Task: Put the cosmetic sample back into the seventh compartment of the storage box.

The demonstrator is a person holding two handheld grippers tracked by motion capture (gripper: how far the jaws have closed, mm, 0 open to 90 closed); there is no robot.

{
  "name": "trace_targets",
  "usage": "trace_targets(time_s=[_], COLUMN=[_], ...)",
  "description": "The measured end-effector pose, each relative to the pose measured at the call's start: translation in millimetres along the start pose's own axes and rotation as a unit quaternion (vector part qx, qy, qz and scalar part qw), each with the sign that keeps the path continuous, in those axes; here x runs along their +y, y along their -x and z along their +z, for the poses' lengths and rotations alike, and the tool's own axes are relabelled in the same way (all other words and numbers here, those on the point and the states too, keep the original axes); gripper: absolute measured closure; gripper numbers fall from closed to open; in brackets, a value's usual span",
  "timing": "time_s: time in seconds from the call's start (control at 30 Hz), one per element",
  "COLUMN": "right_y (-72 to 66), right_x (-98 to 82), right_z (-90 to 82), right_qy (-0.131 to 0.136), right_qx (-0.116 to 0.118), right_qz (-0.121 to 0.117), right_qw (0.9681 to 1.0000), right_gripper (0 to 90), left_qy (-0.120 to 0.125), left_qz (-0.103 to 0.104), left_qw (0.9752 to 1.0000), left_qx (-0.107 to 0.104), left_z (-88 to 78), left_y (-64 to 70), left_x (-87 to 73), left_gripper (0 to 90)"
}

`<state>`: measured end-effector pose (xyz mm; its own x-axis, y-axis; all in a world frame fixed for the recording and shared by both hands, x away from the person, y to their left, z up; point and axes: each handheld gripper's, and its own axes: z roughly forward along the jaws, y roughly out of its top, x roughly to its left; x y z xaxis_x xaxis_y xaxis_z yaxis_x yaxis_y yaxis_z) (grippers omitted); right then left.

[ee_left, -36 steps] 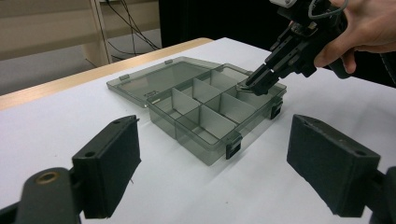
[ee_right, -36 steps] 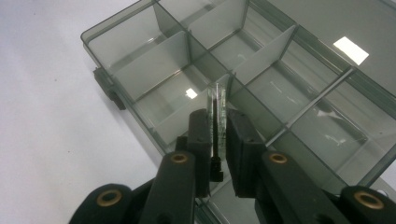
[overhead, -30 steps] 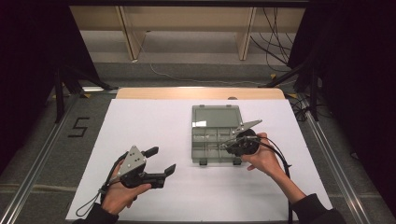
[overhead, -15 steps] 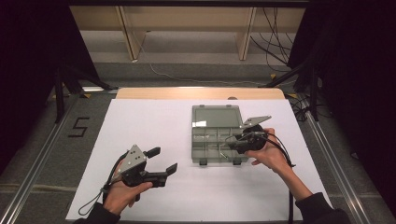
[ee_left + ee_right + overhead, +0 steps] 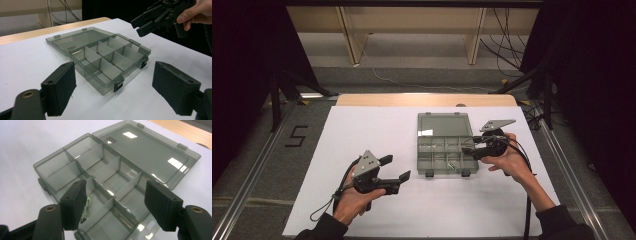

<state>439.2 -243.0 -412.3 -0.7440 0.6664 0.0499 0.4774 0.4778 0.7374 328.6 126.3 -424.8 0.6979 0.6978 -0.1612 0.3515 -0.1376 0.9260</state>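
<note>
The box [image 5: 446, 144] lies open right of centre on the white table [image 5: 362, 130], lid flat behind, a thin pin-like piece [image 5: 89, 200] in a near compartment; it looks light and nothing pins it, so a jaw catching a divider or wall could shove or tip it. The right gripper [image 5: 470, 150] hangs over the box's right edge, jaws wide apart and empty, touching nothing that can be made out. The left gripper [image 5: 394, 168] sits well to the box's left, jaws likewise spread, holding nothing.
</note>
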Motion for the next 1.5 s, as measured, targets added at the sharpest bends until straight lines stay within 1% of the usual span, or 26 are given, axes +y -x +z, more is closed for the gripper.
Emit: trace_targets(time_s=[0.03,0.07,0.23,0.33,0.37,0.5,0.53,0.57,0.67,0.7,0.73,0.8,0.9,0.93,0.97,1.03,1.07,1.1,1.13,1.23,1.27,1.3,1.33,1.37,1.43,1.5], right_y=[0.6,2.7,7.9,11.8,13.5,19.2,20.5,23.1,28.5,30.0,31.1,34.1,37.2,38.6,38.7,39.8,40.4,40.4,40.8,41.4,42.3,42.2,42.7,42.9,44.3,43.7], right_x=[-1.0,-0.5,-2.4,-3.0,-3.3,-4.5,-5.7,-5.7,-7.5,-8.1,-8.4,-9.5,-10.6,-10.7,-10.9,-11.5,-11.5,-11.4,-11.4,-11.5,-11.7,-11.7,-11.8,-11.7,-12.0,-12.2], right_z=[1.0,-1.6,-4.0,-5.1,-5.5,-6.5,-5.2,-7.4,-8.5,-8.9,-9.1,-8.8,-9.7,-9.4,-9.7,-10.1,-10.1,-10.1,-9.5,-8.2,-7.5,-7.1,-6.8,-6.9,-5.3,-4.3], right_qy=[0.015,0.005,0.011,0.015,0.017,0.016,0.029,0.018,0.018,0.021,0.022,0.027,0.025,0.025,0.024,0.026,0.027,0.027,0.028,0.025,0.025,0.026,0.025,0.023,0.026,0.022], right_qx=[-0.006,0.0,-0.011,-0.012,-0.015,-0.013,-0.019,-0.013,-0.015,-0.019,-0.019,-0.018,-0.018,-0.013,-0.018,-0.02,-0.018,-0.018,-0.016,-0.018,-0.016,-0.017,-0.016,-0.018,-0.02,-0.023], right_qz=[0.006,0.006,0.019,0.018,0.019,0.022,0.026,0.028,0.032,0.034,0.04,0.043,0.05,0.048,0.052,0.052,0.051,0.054,0.056,0.057,0.054,0.058,0.056,0.06,0.058,0.07], right_qw=[0.9999,1.0,0.9997,0.9997,0.9996,0.9995,0.9991,0.9994,0.9992,0.999,0.9988,0.9986,0.9982,0.9984,0.9982,0.9981,0.9982,0.998,0.9979,0.9979,0.9981,0.9979,0.998,0.9978,0.9978,0.9971], right_gripper=[34.2,33.8,32.2,31.4,31.1,30.6,30.3,30.0,29.2,29.1,29.1,29.0,28.7,28.7,28.7,28.6,28.6,28.4,28.2,27.0,26.7,26.7,26.7,26.7,26.5,26.2], left_qy=[-0.002,-0.004,-0.011,-0.019,-0.02,-0.031,-0.036,-0.042,-0.048,-0.052,-0.055,-0.057,-0.063,-0.068,-0.073,-0.08,-0.086,-0.096,-0.098,-0.115,-0.109,-0.114,-0.117,-0.126,-0.131,-0.142], left_qz=[-0.001,-0.007,-0.002,-0.001,-0.007,-0.015,-0.013,-0.01,-0.011,-0.007,-0.007,-0.004,-0.002,-0.001,0.005,0.002,0.0,0.006,0.0,0.004,-0.002,-0.003,-0.004,0.003,0.002,0.002], left_qw=[1.0,1.0,0.9999,0.9998,0.9998,0.9994,0.9993,0.999,0.9987,0.9986,0.9985,0.9983,0.998,0.9976,0.9973,0.9967,0.9962,0.9953,0.9949,0.9929,0.9936,0.9929,0.9927,0.9915,0.9908,0.9892], left_qx=[0.0,0.0,0.002,-0.001,0.002,-0.001,0.002,0.004,0.006,0.003,0.006,0.007,0.007,0.01,0.013,0.013,0.014,0.017,0.022,0.03,0.03,0.034,0.031,0.032,0.034,0.037], left_z=[2.8,5.8,20.3,29.9,32.3,46.2,49.7,52.7,62.0,64.6,67.1,72.0,78.6,80.1,81.8,86.1,87.5,88.1,89.7,92.0,94.0,94.6,95.5,95.4,97.2,98.1], left_y=[-0.1,0.4,1.7,1.4,2.0,1.0,1.2,0.9,0.8,0.3,0.5,-0.6,-3.3,-3.7,-5.1,-7.1,-7.9,-9.2,-8.7,-10.9,-10.6,-10.8,-11.2,-12.2,-12.8,-14.0], left_x=[0.1,-0.1,1.4,2.3,2.1,1.0,0.5,0.3,-1.0,-1.2,-1.5,-1.5,-1.0,-0.1,0.6,1.0,1.2,1.7,1.9,2.0,1.4,1.2,0.9,1.1,0.1,-0.5], left_gripper=[18.6,18.8,19.1,20.8,21.3,25.3,25.6,25.8,26.1,26.7,27.4,28.5,33.0,34.9,35.9,38.9,40.2,40.9,41.2,42.2,42.8,43.2,43.6,44.3,45.1,46.4])
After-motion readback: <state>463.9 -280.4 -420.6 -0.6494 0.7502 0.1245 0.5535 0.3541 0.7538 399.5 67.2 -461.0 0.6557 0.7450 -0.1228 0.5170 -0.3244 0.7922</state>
